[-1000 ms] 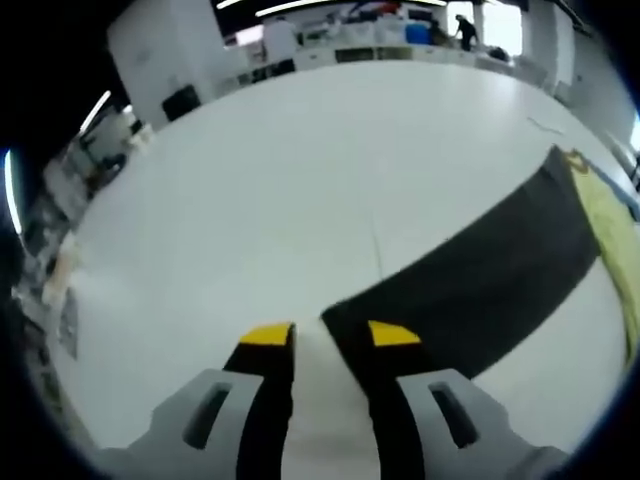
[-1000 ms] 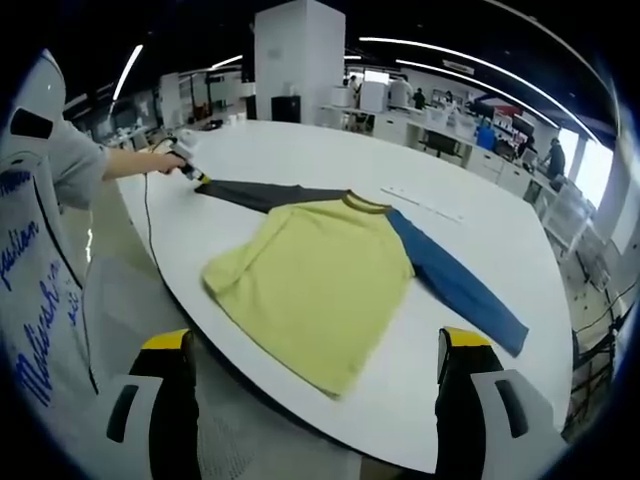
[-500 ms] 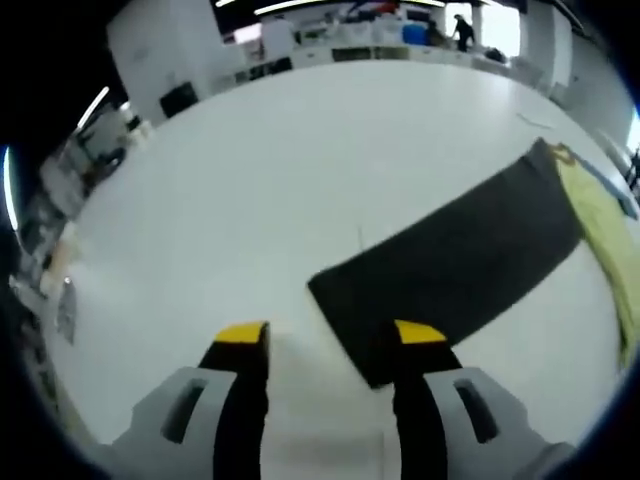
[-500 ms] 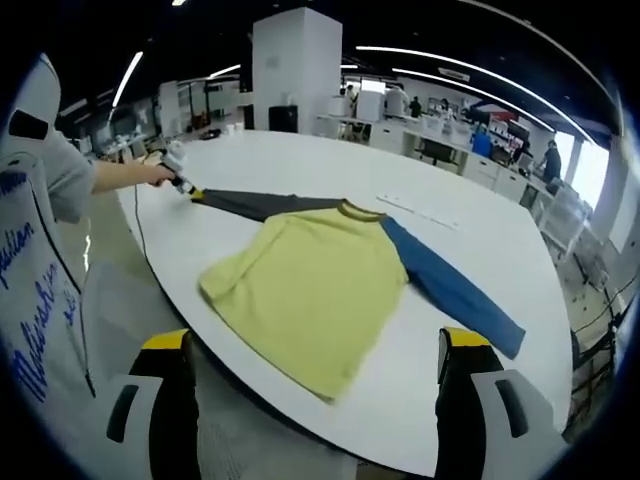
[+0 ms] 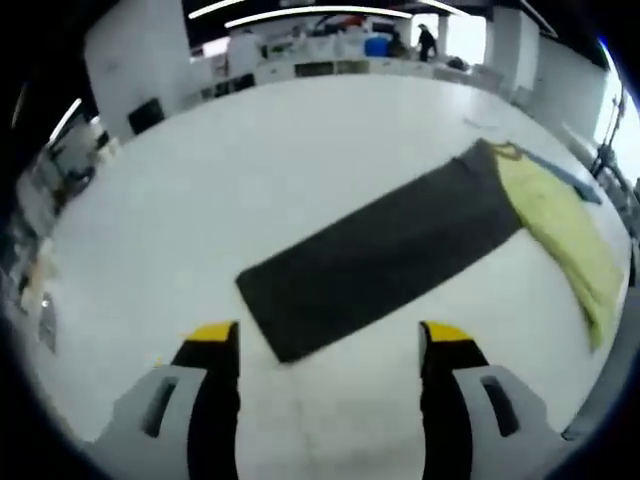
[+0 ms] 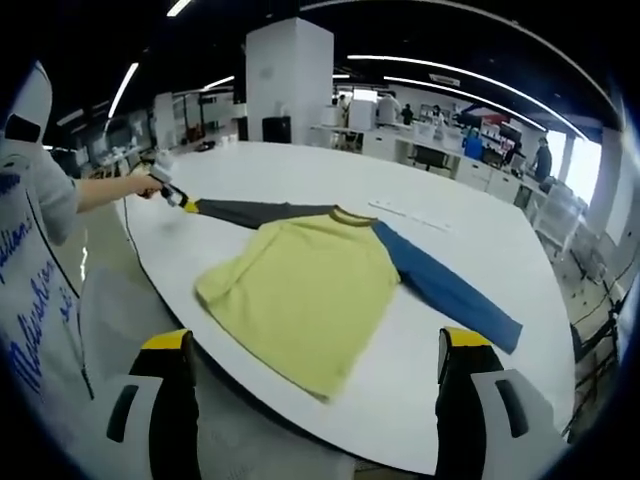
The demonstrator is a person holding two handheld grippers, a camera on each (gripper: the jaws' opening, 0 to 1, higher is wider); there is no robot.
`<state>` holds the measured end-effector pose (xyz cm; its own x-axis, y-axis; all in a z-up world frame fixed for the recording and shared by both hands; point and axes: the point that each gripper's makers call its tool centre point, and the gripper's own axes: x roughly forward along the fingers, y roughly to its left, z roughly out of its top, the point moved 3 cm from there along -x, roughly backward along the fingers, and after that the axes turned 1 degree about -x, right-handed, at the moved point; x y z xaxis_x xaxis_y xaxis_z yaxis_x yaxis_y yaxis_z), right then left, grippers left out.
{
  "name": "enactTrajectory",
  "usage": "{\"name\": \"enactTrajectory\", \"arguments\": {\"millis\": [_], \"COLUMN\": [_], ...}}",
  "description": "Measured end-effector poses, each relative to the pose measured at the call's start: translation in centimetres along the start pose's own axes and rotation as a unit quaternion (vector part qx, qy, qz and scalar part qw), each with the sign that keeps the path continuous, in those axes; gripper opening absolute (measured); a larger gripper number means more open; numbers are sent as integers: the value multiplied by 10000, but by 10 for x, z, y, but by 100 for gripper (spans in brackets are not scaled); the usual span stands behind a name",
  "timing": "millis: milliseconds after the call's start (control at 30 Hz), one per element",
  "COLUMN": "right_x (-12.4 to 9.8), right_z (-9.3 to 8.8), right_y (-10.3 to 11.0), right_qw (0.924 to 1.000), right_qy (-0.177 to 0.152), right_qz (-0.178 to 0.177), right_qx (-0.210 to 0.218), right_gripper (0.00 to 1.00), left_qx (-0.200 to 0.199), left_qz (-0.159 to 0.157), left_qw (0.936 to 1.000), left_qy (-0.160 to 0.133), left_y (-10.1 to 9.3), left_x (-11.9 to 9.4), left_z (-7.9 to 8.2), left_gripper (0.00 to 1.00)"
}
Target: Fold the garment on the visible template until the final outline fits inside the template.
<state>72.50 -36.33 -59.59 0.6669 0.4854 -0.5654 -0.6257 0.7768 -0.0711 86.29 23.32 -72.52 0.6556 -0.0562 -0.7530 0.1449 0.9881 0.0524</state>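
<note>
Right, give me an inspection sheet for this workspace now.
Surface: large white table, round-edged.
Job's things: yellow-bodied shirt spread flat; dark grey sleeve and blue sleeve stretched outward. Template: nothing seen.
Clutter: thin pale strip beyond the shirt.
Grippers: left tongs open, short of the grey cuff; right tongs open, off the table edge.
Cables: thin cable beneath the left hand.
Surroundings: open office, white pillar.

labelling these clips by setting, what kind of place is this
Probably a large open-plan lab or workshop floor, not a home. A long-sleeved shirt lies spread on a big white round table, long strip lights run across a dark ceiling, and rows of benches with people at them fill the background.
</note>
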Motion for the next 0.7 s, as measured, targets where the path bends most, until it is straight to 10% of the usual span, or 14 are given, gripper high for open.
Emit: {"name": "enactTrajectory", "arguments": {"millis": [700], "right_x": [-3], "right_z": [-4], "right_y": [-14], "right_qw": [9998], "right_qy": [-69], "right_qz": [-82], "right_qx": [-138], "right_gripper": [100], "left_qx": [958], "left_qz": [-882], "left_qw": [9887], "left_qy": [-739], "left_y": [-99], "left_x": [-59], "left_z": [34], "left_gripper": [89]}}
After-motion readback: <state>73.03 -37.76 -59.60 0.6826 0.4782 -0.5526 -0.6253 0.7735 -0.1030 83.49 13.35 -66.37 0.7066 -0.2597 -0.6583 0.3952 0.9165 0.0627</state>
